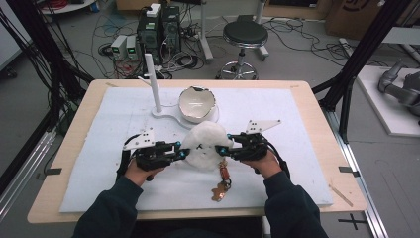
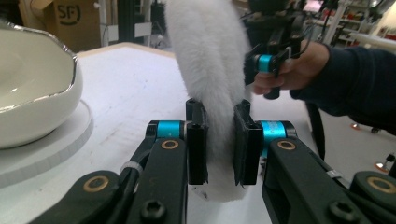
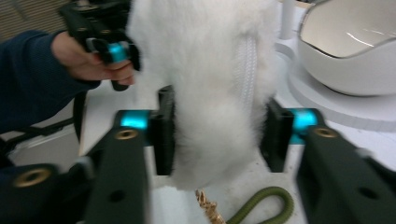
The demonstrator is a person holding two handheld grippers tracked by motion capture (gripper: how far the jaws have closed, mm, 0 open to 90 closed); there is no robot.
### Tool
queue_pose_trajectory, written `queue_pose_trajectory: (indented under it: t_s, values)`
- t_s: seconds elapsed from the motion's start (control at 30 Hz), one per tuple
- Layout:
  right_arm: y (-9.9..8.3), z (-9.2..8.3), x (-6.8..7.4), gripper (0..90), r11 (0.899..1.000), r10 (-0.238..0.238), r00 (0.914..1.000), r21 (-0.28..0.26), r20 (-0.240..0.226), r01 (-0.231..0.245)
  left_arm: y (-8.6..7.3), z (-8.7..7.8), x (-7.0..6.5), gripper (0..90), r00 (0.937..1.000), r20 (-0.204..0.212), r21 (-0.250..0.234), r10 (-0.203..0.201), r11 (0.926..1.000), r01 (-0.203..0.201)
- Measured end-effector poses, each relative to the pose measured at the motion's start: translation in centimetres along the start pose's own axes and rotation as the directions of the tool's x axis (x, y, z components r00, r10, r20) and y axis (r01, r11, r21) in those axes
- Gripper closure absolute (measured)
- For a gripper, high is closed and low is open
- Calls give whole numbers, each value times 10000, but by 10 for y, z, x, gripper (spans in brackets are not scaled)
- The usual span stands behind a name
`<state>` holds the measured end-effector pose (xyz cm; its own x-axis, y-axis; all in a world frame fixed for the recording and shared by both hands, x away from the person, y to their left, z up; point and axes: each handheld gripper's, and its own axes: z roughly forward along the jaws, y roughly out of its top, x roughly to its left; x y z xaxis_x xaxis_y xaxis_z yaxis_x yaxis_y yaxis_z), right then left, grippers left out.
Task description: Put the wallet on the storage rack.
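Observation:
A white furry pouch with a zipper is held just above the white mat between both grippers. My left gripper is shut on its left end; in the left gripper view the pads squeeze the fur thin. On the pouch's right end my right gripper is shut with its jaws set wider, and fur fills the gap between them. A brown charm on a chain hangs from the pouch onto the mat, with a green cord loop beside it.
A white bowl with a chipped-looking rim rests tilted on a white stand with an upright post, just behind the pouch. The white mat covers most of the wooden table. A stool stands beyond the table.

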<state>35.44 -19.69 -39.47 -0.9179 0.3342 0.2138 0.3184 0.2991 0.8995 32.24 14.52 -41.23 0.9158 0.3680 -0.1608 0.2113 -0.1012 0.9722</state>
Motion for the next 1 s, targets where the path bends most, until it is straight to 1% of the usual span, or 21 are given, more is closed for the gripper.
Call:
queue_pose_trajectory:
  t_s: [0.07,0.13,0.2,0.23,0.33,0.37,0.4,0.47,0.5,0.53,0.57,0.6,0.63,0.67,0.7,0.73,0.77,0.83,0.87,0.93,1.0]
  values:
    - [1,-1,1,696,9999,-129,9999,29,-66,129,-1,-1,3,770,9990,-345,165,-274,9995,280]
    - [1,-1,2,737,9997,-214,9998,116,29,213,-1,1,3,763,9970,-733,448,-268,9985,301]
    - [1,1,3,751,9986,-429,9988,313,226,421,-2,3,4,759,9935,-1093,720,-315,9966,395]
    - [0,2,4,754,9982,-476,9987,384,181,469,-3,3,4,758,9919,-1231,782,-306,9961,404]
    - [1,4,7,764,9960,-796,9968,401,-48,798,-3,2,5,756,9872,-1564,833,-296,9956,430]
    - [1,5,8,766,9950,-877,9961,471,-3,877,-3,2,6,752,9841,-1744,883,-344,9948,504]
    - [1,5,8,766,9950,-877,9961,471,-3,877,-3,2,6,745,9841,-1744,883,-344,9948,504]
    - [3,7,10,767,9934,-1026,9947,521,113,1019,-2,1,6,734,9799,-1966,909,-326,9945,513]
    - [5,6,11,772,9918,-1193,9921,507,385,1173,-2,1,7,698,9753,-2182,868,-335,9948,536]
    - [5,6,11,772,9918,-1193,9921,507,385,1173,-2,-1,7,698,9702,-2389,822,-390,9948,603]
    - [8,3,12,777,9900,-1385,9870,379,821,1358,-1,-4,9,665,9637,-2642,761,-373,9953,594]
    - [8,3,12,777,9900,-1385,9870,379,821,1358,-1,-7,11,665,9547,-2944,668,-434,9956,659]
    - [12,-2,12,778,9873,-1589,9775,270,1390,1566,0,-17,17,612,9423,-3285,323,-647,9963,797]
    - [12,-2,12,778,9873,-1589,9775,270,1390,1566,0,-17,17,609,9423,-3285,323,-647,9963,797]
    - [16,-7,12,779,9837,-1796,9650,243,1912,1782,1,-22,20,593,9351,-3478,182,-679,9967,791]
    - [18,-9,12,779,9812,-1928,9577,307,2138,1907,3,-33,24,592,9229,-3789,15,-680,9973,741]
    - [18,-9,12,779,9812,-1928,9577,307,2138,1907,3,-33,24,590,9229,-3789,15,-680,9973,741]
    - [24,-11,11,778,9771,-2123,9444,410,2511,2088,5,-44,28,576,9122,-4039,-146,-691,9975,691]
    - [27,-12,9,778,9744,-2238,9397,379,2585,2216,5,-49,30,560,9091,-4096,-250,-758,9971,719]
    - [33,-13,6,777,9708,-2367,9332,268,2706,2384,5,-59,35,512,8995,-4277,-427,-888,9960,780]
    - [41,-11,2,777,9696,-2418,9281,329,2833,2425,4,-68,39,482,8932,-4383,-576,-1001,9949,833]
